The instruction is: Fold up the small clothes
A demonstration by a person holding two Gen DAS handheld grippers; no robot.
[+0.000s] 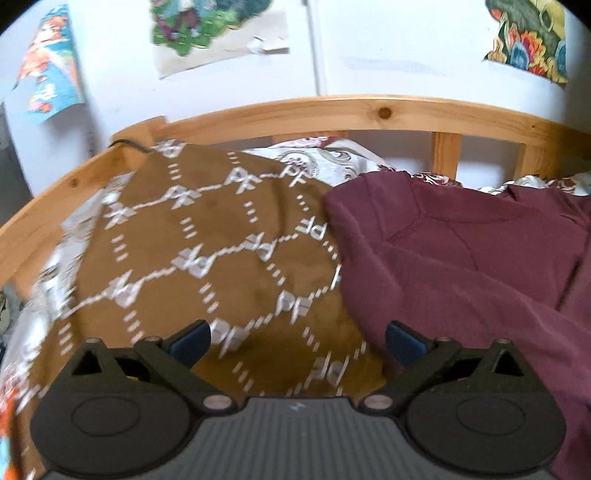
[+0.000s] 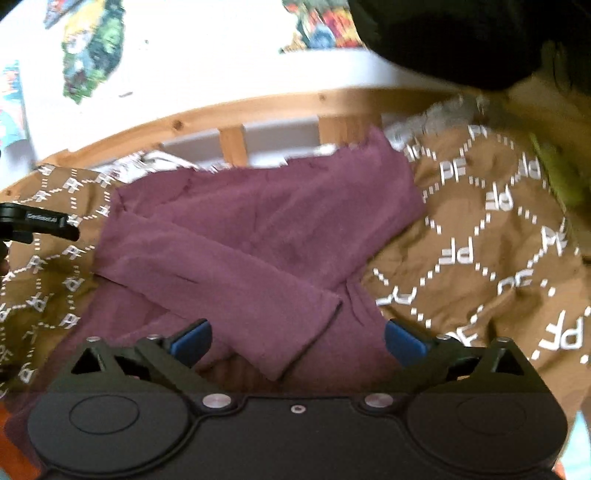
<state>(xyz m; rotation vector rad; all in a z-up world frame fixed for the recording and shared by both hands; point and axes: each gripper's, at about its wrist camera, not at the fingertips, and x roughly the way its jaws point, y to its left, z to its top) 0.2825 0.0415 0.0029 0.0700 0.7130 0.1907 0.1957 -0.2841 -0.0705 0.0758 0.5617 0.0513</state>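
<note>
A small maroon garment (image 2: 258, 236) lies on a brown blanket with white letter print (image 2: 480, 240); its sleeves are folded across its body. In the left wrist view the maroon garment (image 1: 461, 251) fills the right half, with the blanket (image 1: 192, 236) to its left. My left gripper (image 1: 297, 341) hovers open over the blanket beside the garment's left edge, nothing between its blue pads. My right gripper (image 2: 297, 341) is open above the garment's near part, the folded sleeve end lying below the gap, untouched. The left gripper's black tip (image 2: 40, 223) shows at the far left of the right wrist view.
A wooden bed rail (image 1: 369, 107) runs along the far side against a white wall with colourful posters (image 1: 207, 33). A patterned white sheet (image 1: 332, 158) shows at the bed's far edge. A dark object (image 2: 461, 40) hangs at the upper right.
</note>
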